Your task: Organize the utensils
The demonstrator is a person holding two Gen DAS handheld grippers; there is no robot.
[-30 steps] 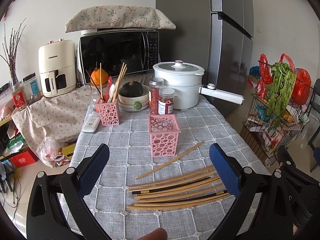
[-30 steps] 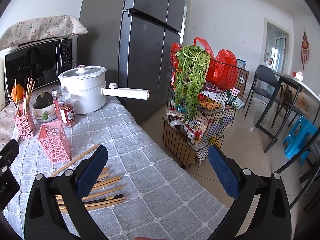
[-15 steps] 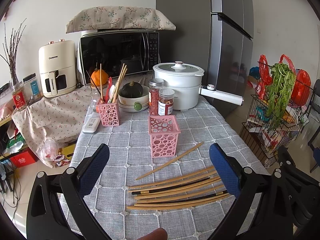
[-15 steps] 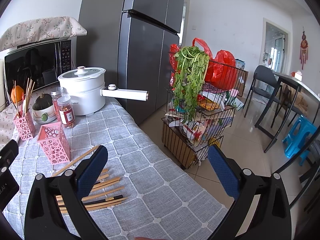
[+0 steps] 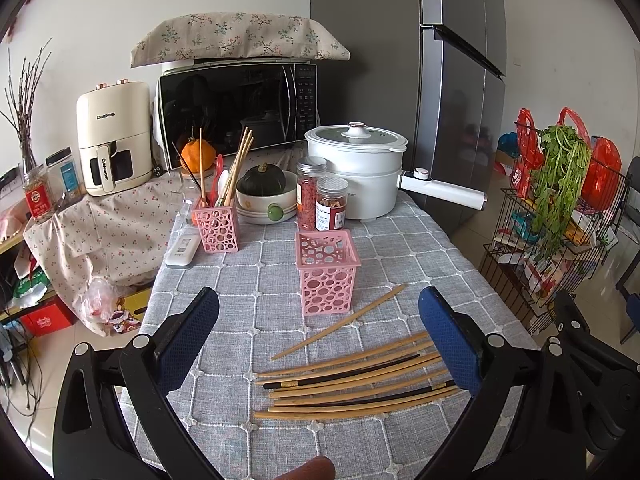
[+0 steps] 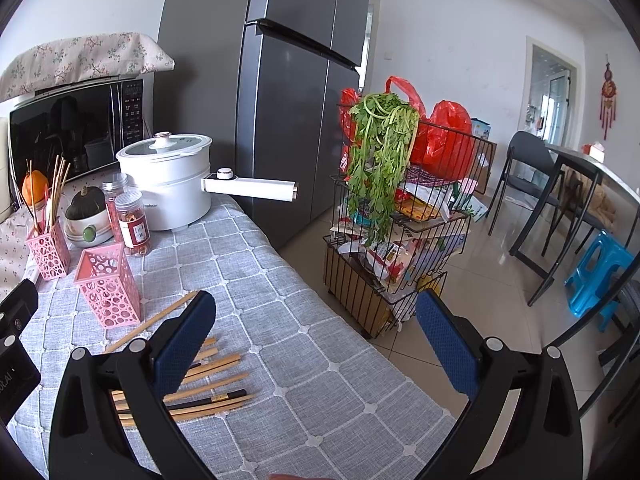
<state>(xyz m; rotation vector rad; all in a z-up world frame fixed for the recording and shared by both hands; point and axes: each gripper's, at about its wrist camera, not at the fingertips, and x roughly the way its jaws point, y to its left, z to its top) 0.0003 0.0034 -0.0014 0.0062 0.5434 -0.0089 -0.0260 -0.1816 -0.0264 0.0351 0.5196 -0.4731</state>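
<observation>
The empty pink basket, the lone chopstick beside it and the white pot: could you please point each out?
Empty pink basket (image 5: 326, 280): left wrist view, front wall.
Lone chopstick (image 5: 340, 322): left wrist view, mid-shaft.
White pot (image 6: 168, 188): right wrist view, side wall.

From the left wrist view, the left gripper's right finger (image 5: 448, 340) covers the far ends of the chopsticks (image 5: 352, 380) lying flat on the table. Right wrist view is worse: that gripper's left finger (image 6: 182, 346) sits over the middle of the same pile (image 6: 216, 384). Jar labels (image 5: 330, 214) beyond the near pink basket (image 5: 326, 276) are too small to read. A fingertip (image 5: 306, 470) is cut off at the bottom edge.
</observation>
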